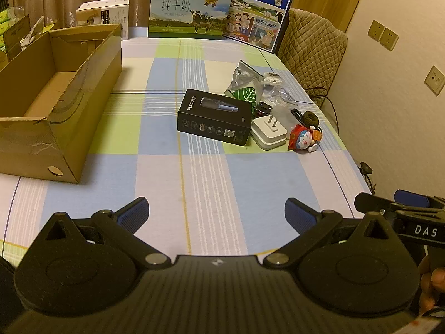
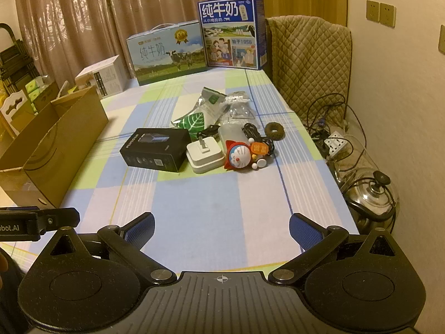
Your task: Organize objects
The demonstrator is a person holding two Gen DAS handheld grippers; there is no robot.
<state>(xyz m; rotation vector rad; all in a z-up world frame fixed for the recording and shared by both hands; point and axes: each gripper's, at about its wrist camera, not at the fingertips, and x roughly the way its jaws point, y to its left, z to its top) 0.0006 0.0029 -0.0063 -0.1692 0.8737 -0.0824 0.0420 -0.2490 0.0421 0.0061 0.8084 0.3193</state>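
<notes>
Nothing sorted yet: my left gripper (image 1: 216, 213) and right gripper (image 2: 221, 228) gape empty; cardboard box (image 1: 59, 105) bare, clutter like the black box (image 1: 214, 117) waits on desk (image 1: 194, 172).

The cardboard box (image 1: 55, 105) runs off the left edge. The black cable (image 2: 257, 136) is partly hidden behind the toy figure (image 2: 242, 156). Small print on the black box (image 1: 214, 117) is unreadable.

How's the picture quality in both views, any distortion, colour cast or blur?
Left wrist view: strong fisheye bending of the cardboard box, dark corners, warm yellowish light. Right wrist view: same yellow cast, curved table edge, far milk cartons soft, kettle glinting.
</notes>
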